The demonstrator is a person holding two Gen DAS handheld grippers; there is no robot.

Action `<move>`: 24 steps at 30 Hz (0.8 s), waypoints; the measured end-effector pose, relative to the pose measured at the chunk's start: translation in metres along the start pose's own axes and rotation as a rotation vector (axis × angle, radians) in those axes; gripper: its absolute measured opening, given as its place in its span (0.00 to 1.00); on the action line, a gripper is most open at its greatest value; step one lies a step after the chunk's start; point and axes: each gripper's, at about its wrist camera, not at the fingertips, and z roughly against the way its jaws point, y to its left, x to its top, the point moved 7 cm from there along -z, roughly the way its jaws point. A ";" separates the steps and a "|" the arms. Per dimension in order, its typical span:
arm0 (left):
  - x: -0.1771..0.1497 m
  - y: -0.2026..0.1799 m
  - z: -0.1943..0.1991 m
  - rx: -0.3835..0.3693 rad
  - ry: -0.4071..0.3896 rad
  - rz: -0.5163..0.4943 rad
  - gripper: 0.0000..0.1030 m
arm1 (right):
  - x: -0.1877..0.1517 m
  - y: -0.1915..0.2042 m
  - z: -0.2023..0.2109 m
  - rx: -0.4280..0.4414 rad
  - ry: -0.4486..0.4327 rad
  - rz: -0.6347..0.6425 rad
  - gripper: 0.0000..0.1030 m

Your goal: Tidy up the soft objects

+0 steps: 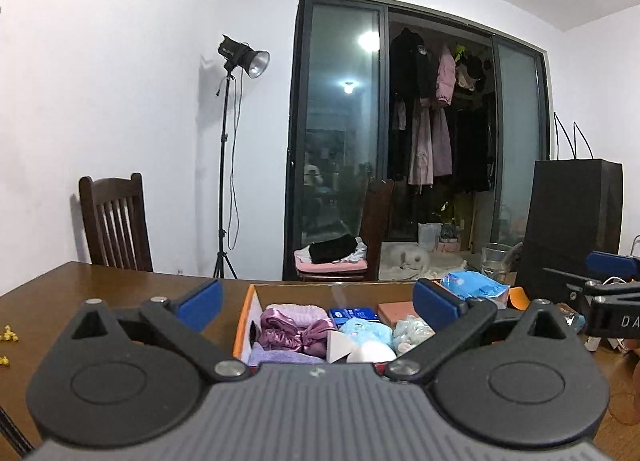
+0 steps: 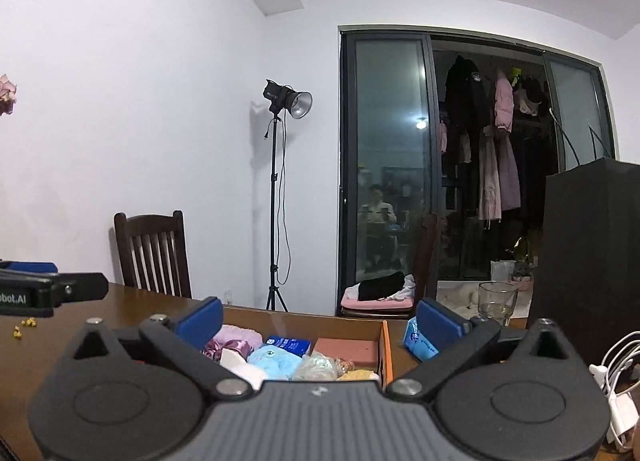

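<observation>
Two grippers hang level over a brown wooden table (image 1: 100,285), both with jaws spread wide and nothing between them. The left gripper (image 1: 318,297) looks across an open orange box (image 1: 245,313) that stands on the table just ahead of it; the right gripper (image 2: 320,319) looks over the same box from further right, and its black body shows at the right edge of the left view.

Inside the box the soft things lie packed close: a shiny purple bow (image 1: 296,335), a pink plush piece (image 1: 294,311) behind it, a lilac cloth (image 1: 280,357) at the near edge, a light blue plush (image 1: 366,331), a white piece (image 1: 370,351), a blue packet (image 1: 354,313), a brick-red block (image 1: 396,311) and a clear bag (image 1: 412,331).

Just right of the box lies a blue tissue pack (image 1: 476,285). A glass (image 2: 496,297) stands beyond it, beside a tall black bag (image 1: 572,221). White cables (image 2: 618,373) trail at the table's right edge, and small yellow bits (image 2: 24,327) dot its left part.

Behind the table rise a white wall, a dark wooden chair (image 1: 114,217) and a studio lamp (image 1: 244,57) on a stand. Dark-framed sliding glass doors (image 1: 340,133) stand part open onto hanging clothes (image 1: 428,117). A second chair (image 1: 340,257) by the doors carries folded clothes.
</observation>
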 end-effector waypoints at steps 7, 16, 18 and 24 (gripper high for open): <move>-0.004 0.008 0.026 0.036 -0.001 0.006 1.00 | 0.001 0.008 0.017 -0.007 0.019 -0.020 1.00; -0.028 -0.001 0.118 0.028 -0.024 -0.028 1.00 | -0.026 0.023 0.091 0.010 0.066 -0.011 1.00; -0.037 -0.004 0.141 0.027 -0.037 -0.051 1.00 | -0.032 0.028 0.113 0.023 0.085 -0.008 1.00; -0.073 -0.014 0.213 0.052 -0.051 -0.026 1.00 | -0.060 0.049 0.180 0.101 0.131 0.000 1.00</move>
